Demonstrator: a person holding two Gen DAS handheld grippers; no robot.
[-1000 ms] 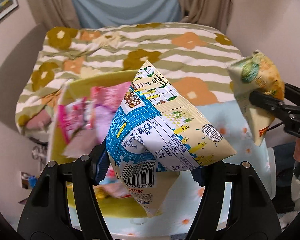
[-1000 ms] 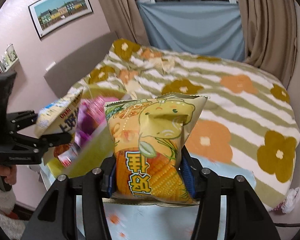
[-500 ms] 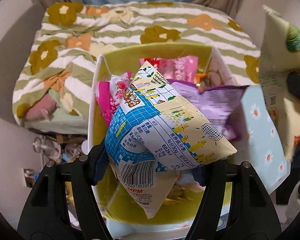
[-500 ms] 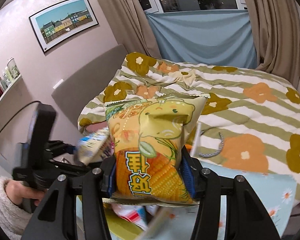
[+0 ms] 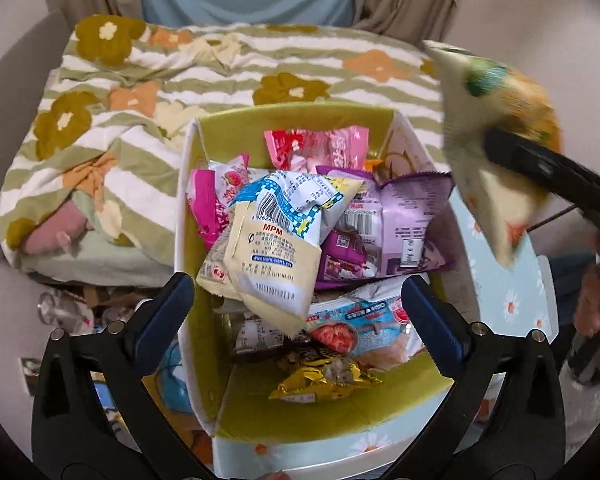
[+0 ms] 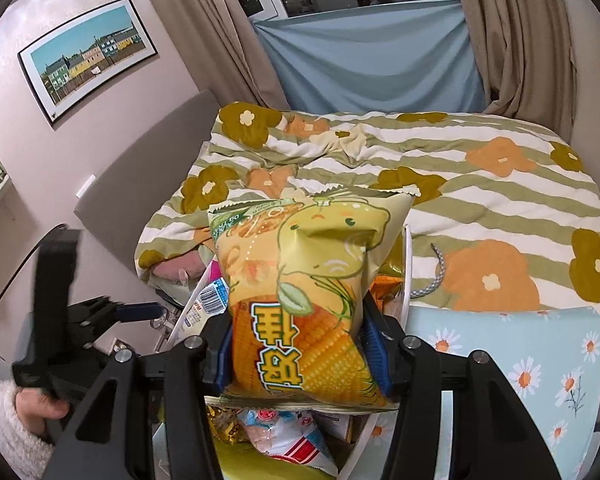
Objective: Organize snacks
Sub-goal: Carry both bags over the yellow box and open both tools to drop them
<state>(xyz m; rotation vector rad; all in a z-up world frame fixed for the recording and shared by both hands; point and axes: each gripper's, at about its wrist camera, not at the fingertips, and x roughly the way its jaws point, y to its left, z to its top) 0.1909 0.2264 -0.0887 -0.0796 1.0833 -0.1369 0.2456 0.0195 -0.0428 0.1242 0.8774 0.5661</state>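
Observation:
A box with a green inside (image 5: 292, 114) holds several snack packets. A blue-and-white packet (image 5: 284, 232) lies loose on top of the pile. Above it my left gripper (image 5: 298, 296) is opening wide, and its blue pads (image 5: 180, 292) touch nothing. My right gripper (image 6: 300, 344) is shut on a yellow corn snack bag (image 6: 308, 280), held upright over the box's right side. In the left wrist view that bag (image 5: 496, 140) is blurred at the upper right. In the right wrist view the left gripper (image 6: 112, 312) shows at the left, held by a hand (image 6: 36, 404).
Behind the box is a bed with a green-striped flowered quilt (image 5: 220, 68). A pale blue daisy-print surface (image 6: 540, 360) lies to the box's right. Clutter sits on the floor at the left (image 5: 68, 308). A framed picture (image 6: 88, 56) hangs on the wall.
My left jaws have opened and the blue-and-white packet has dropped from them onto the pile. Both grippers have moved over the box. The corn bag stays gripped.

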